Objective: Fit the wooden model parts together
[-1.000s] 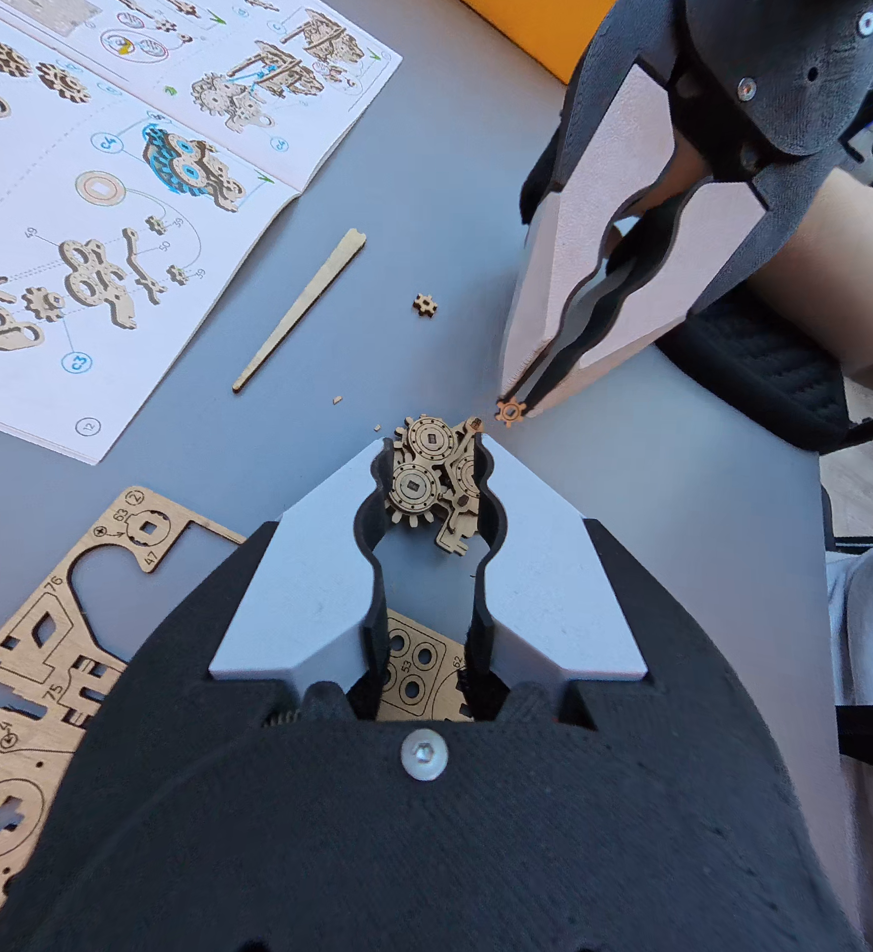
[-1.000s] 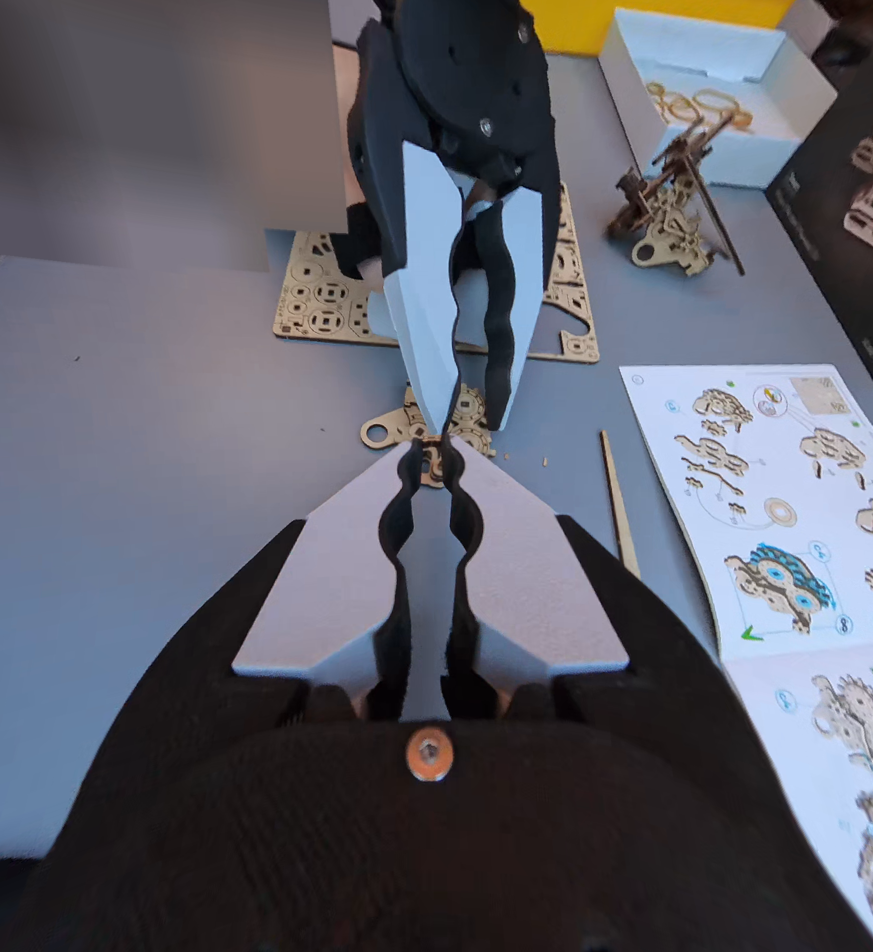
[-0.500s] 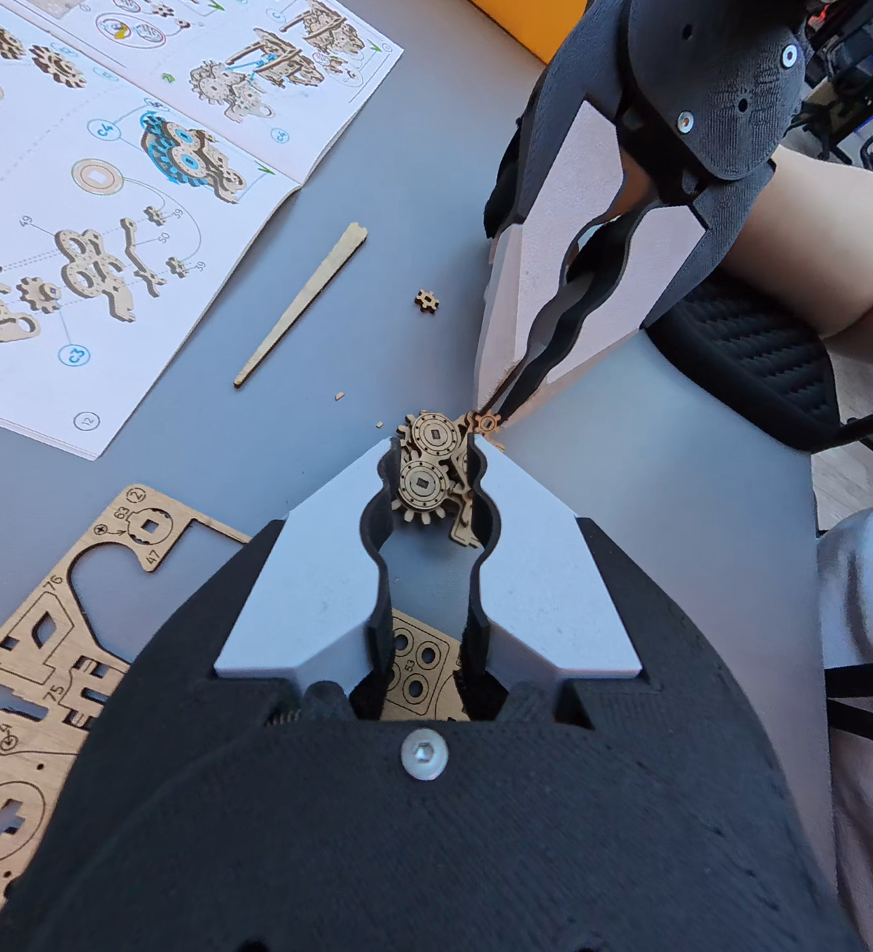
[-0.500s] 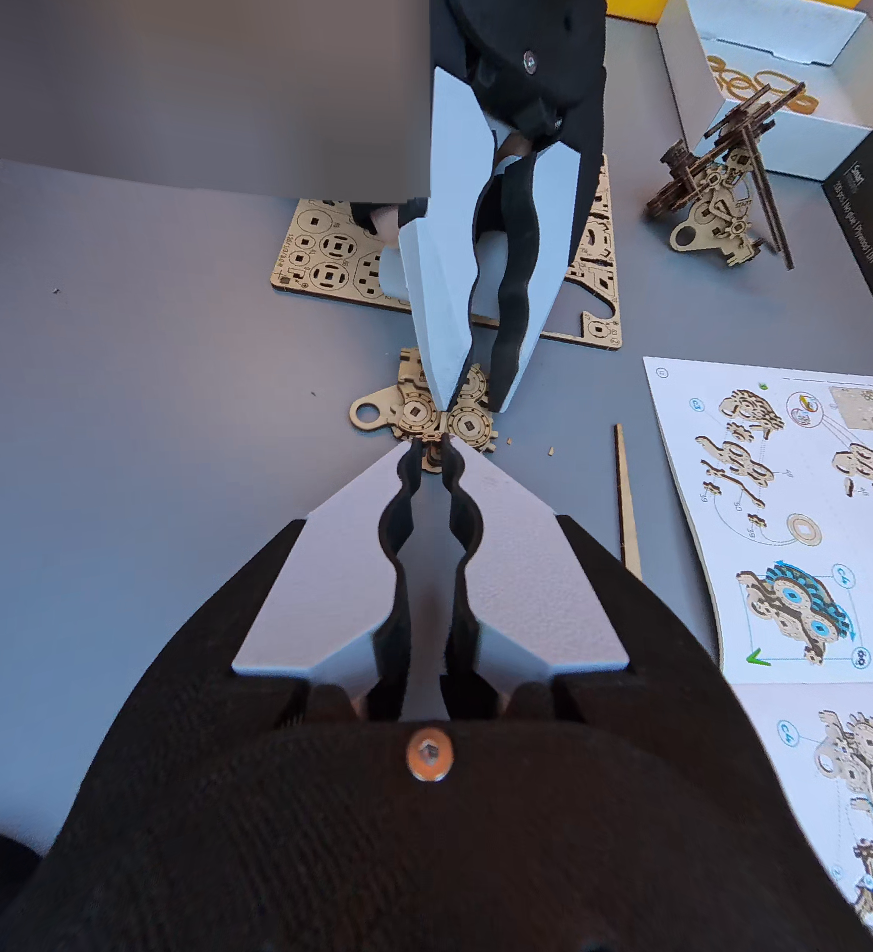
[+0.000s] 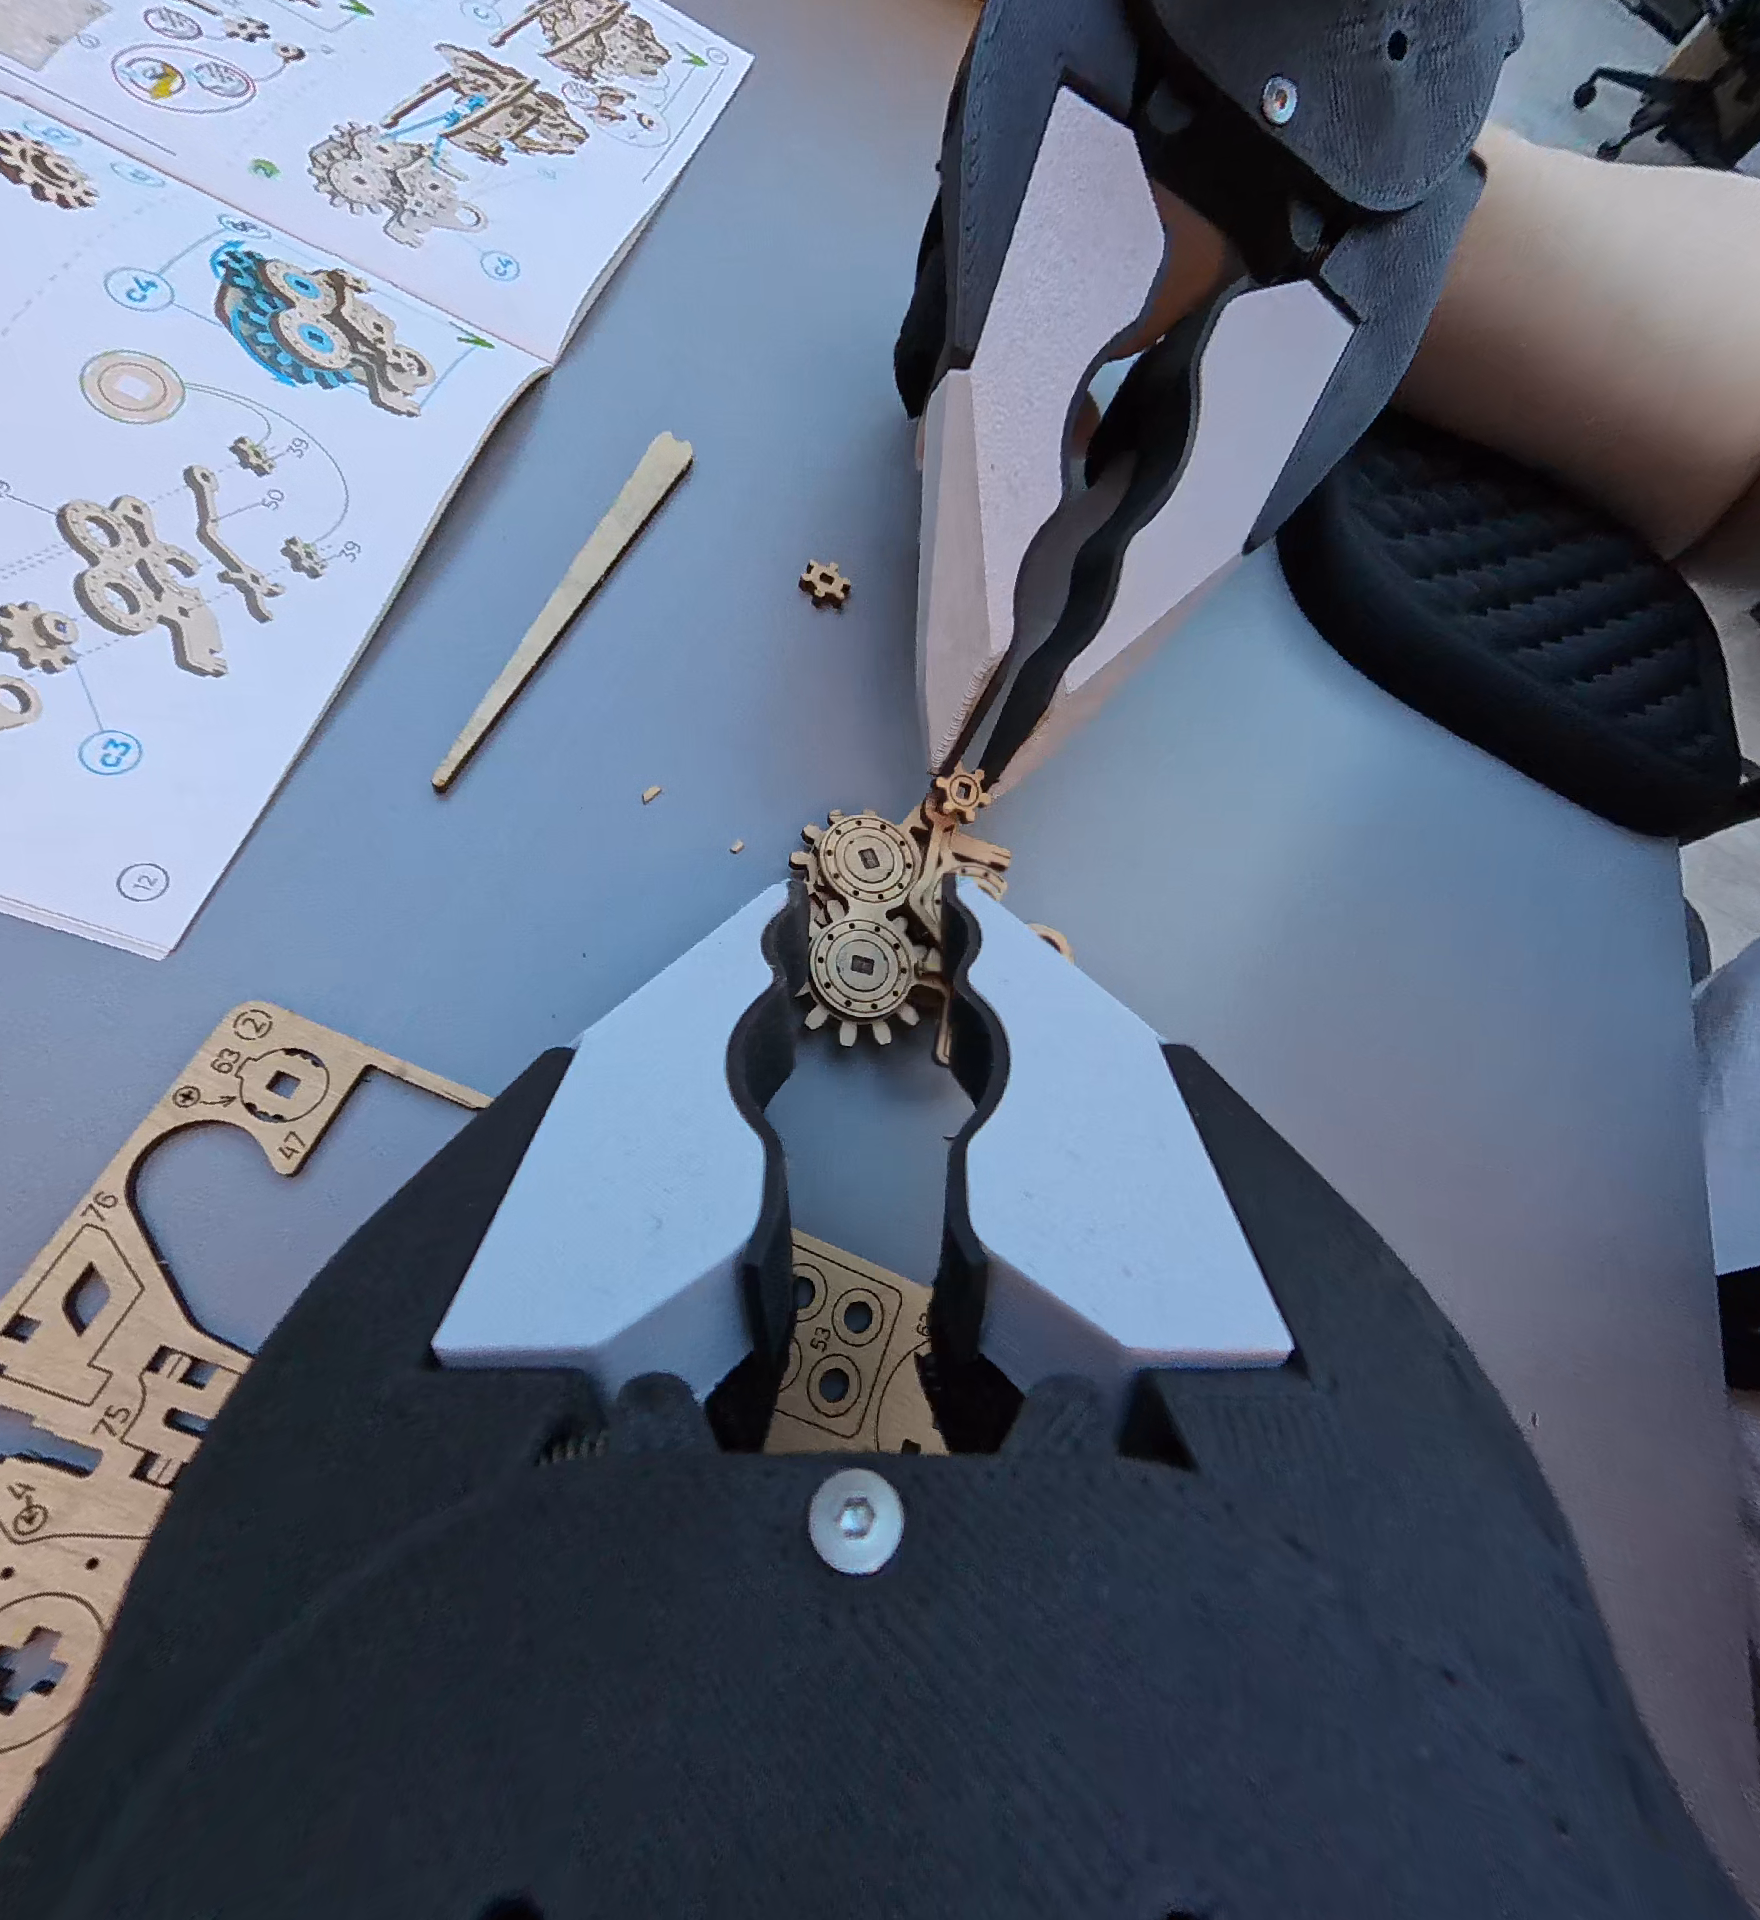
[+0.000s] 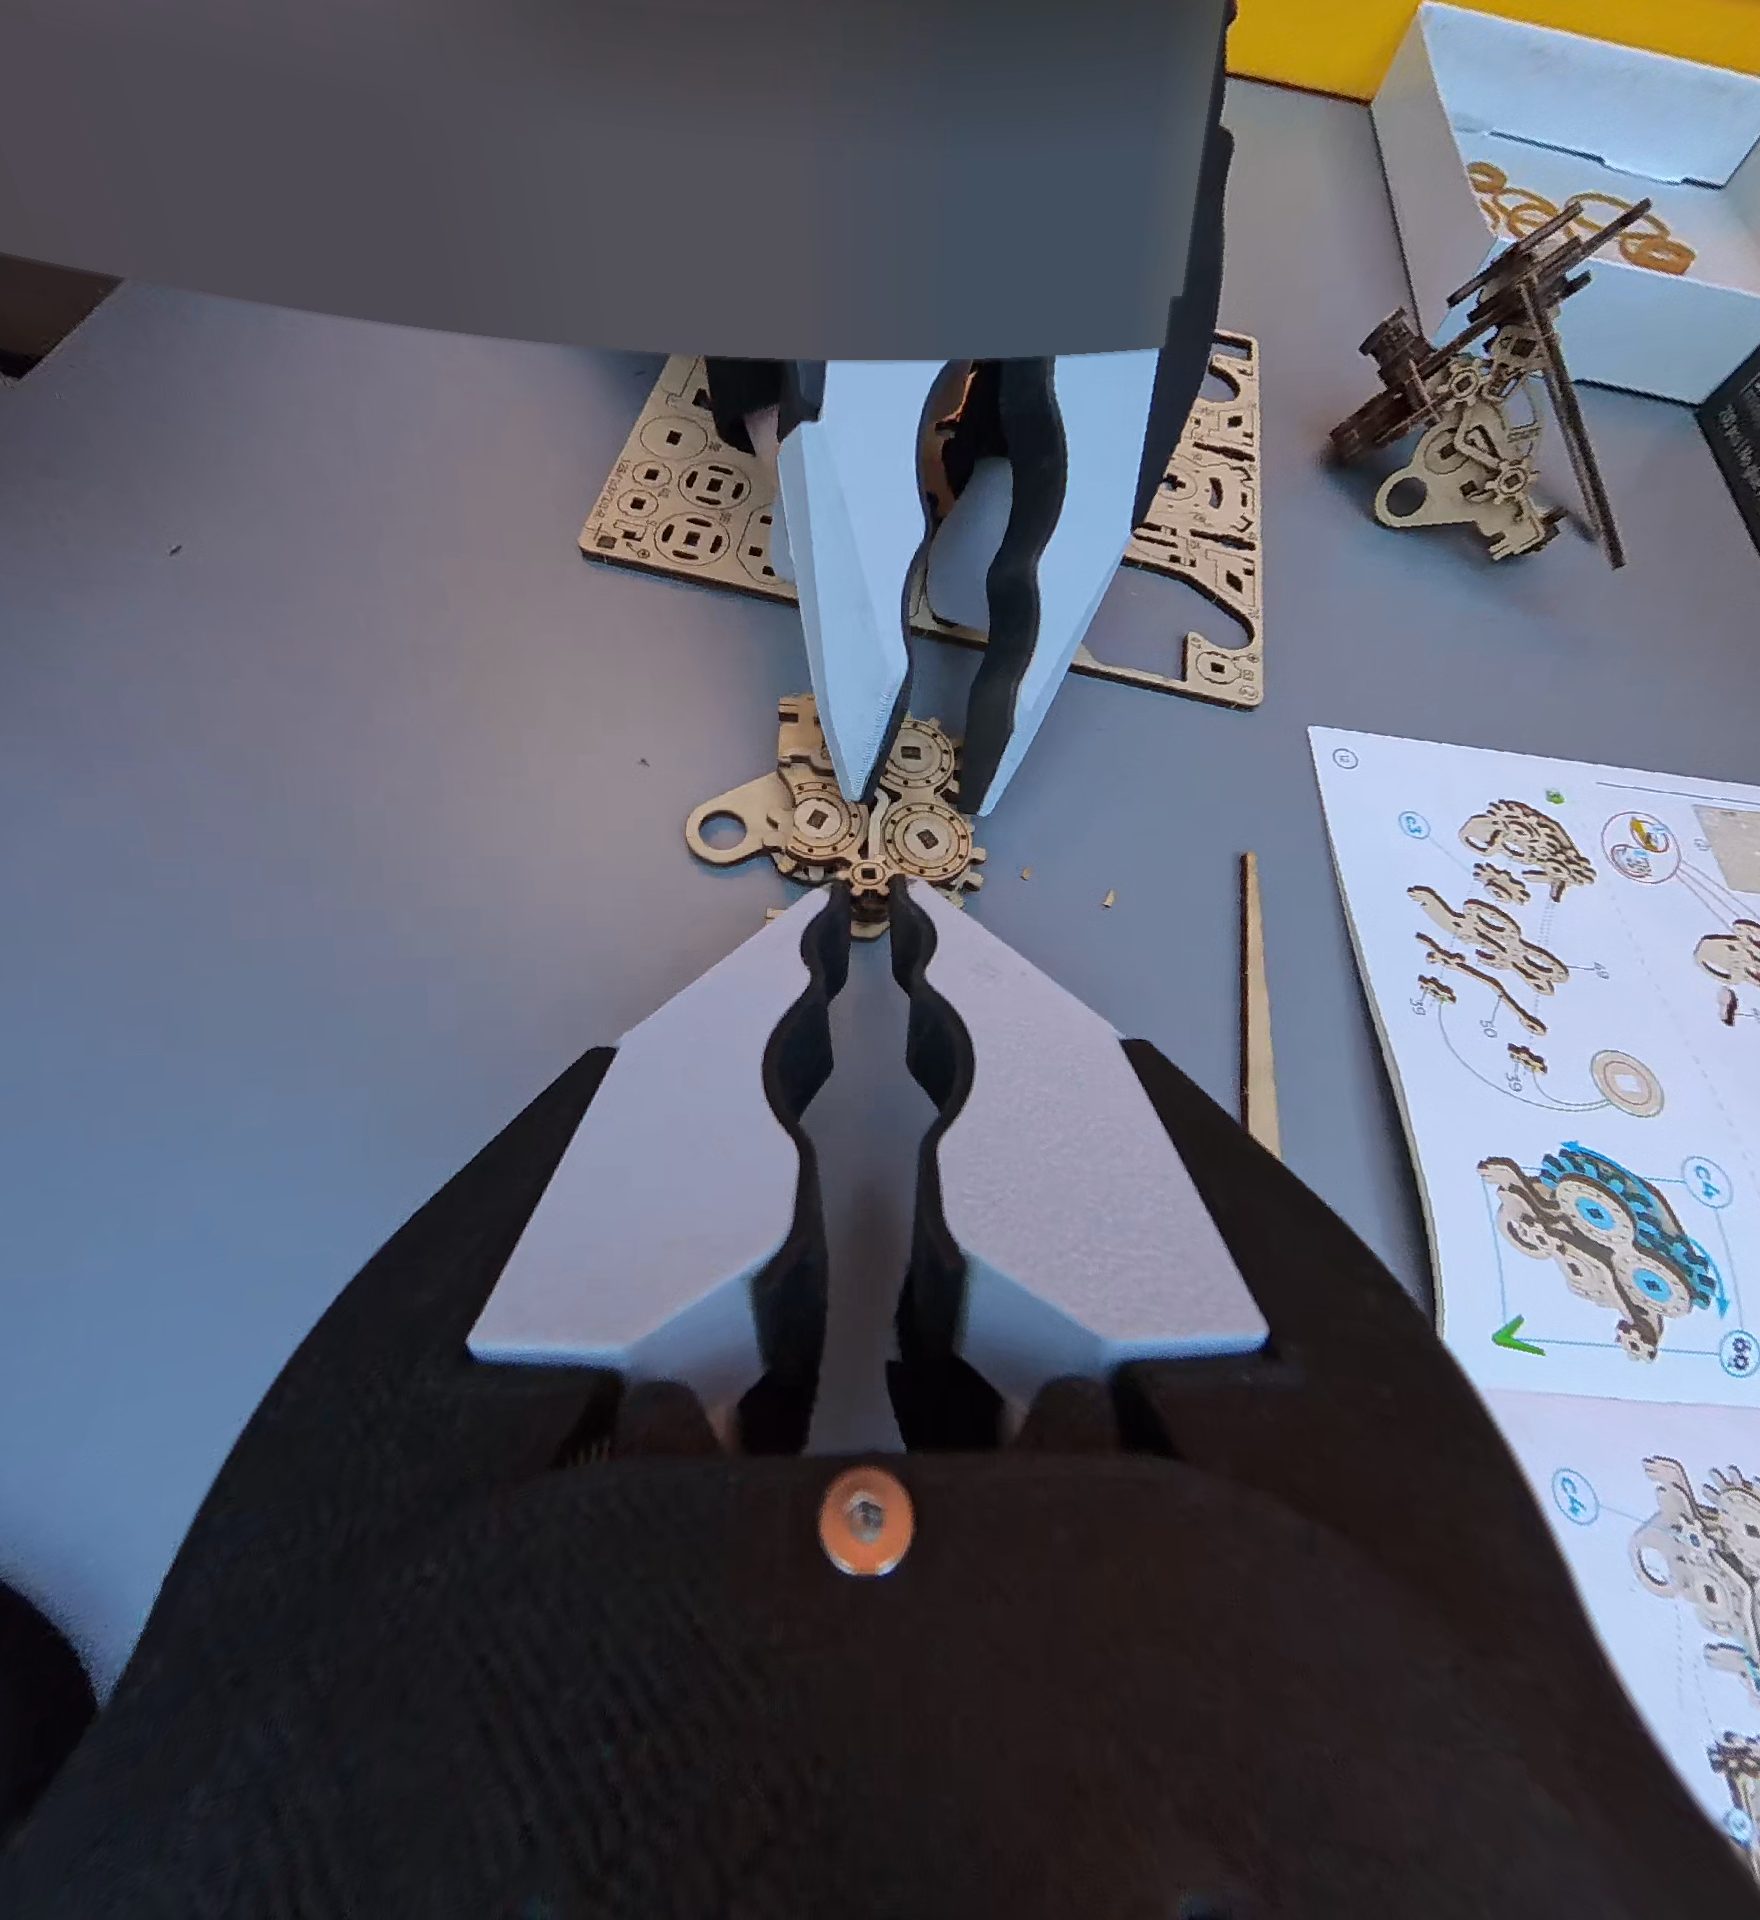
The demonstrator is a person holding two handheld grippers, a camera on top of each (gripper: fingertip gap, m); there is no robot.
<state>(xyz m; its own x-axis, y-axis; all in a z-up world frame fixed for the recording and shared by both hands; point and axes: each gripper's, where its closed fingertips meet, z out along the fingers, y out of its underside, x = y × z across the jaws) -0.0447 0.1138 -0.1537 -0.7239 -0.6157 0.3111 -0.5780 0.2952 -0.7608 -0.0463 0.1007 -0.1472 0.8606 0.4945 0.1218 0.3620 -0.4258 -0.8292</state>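
Grey table (image 5: 1323, 1039): left claw (image 5: 865, 894) clamps gear assembly (image 5: 860, 914), right claw (image 6: 865, 904) pinches small gear (image 5: 961, 794) against it.

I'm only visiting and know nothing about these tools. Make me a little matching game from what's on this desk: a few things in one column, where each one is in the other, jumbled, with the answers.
Things
1. small cog
2. gear assembly
3. tapered wooden stick
4. cut-out wooden sheet

Places
A. lying loose on the grey desk beside the instruction booklet
B. flat on the desk under the left gripper
C. pinched at the fingertips of the right gripper
D. held between the left gripper's fingers

Pairs: 1-C, 2-D, 3-A, 4-B
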